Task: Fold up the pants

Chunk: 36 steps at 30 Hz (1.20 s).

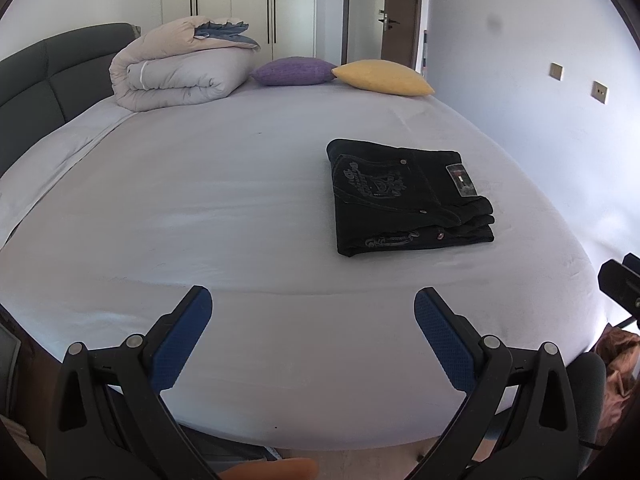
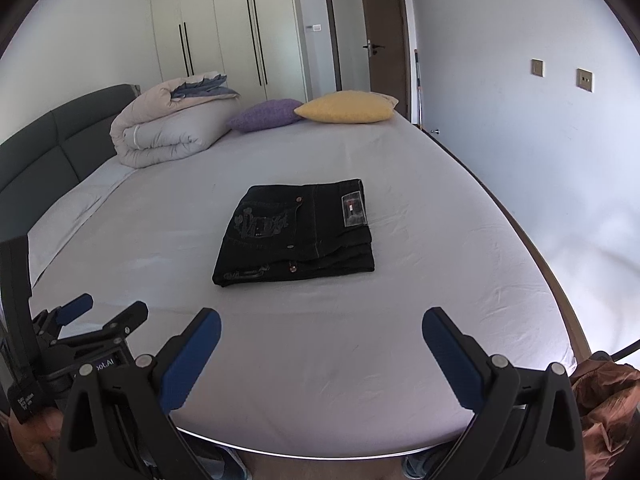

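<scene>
The folded pants [image 2: 296, 232] lay ahead of the right gripper [image 2: 320, 354] (nearer); both it and the left gripper [image 1: 312, 336] had fingers spread, empty.

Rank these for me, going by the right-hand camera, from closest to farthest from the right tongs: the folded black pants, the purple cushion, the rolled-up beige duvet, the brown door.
1. Folded black denim pants, mid-bed, just ahead of the open right tongs.
2. Rolled beige duvet, far left by the headboard, and purple cushion, centre back: too close to call.
3. Brown wooden door, beyond the bed.
</scene>
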### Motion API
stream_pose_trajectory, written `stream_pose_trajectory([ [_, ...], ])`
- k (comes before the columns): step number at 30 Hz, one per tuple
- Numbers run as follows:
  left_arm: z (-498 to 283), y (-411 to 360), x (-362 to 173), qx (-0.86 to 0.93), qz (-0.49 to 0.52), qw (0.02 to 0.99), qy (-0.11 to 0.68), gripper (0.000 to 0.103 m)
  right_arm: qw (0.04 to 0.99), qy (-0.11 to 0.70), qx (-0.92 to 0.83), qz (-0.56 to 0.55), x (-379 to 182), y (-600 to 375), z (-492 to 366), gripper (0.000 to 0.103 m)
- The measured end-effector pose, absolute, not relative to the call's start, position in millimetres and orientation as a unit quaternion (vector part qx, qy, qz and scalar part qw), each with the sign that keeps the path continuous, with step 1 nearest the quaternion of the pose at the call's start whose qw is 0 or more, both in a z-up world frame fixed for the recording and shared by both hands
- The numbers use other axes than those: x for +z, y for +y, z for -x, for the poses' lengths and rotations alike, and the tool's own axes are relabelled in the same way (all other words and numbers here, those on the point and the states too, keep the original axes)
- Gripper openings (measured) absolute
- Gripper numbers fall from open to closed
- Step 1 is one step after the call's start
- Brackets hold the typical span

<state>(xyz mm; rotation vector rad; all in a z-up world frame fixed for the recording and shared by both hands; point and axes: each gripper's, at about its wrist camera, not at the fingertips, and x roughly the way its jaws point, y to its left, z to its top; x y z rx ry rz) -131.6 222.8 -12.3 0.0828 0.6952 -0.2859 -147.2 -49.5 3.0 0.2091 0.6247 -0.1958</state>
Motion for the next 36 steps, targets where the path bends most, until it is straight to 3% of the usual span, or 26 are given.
stream_pose_trajectory([
  [36,131,217,-27,-0.125,-0.051,0.931,0.340,0.103,0.937,0.320,-0.094,-0.108,-10,-43,144,0.103],
])
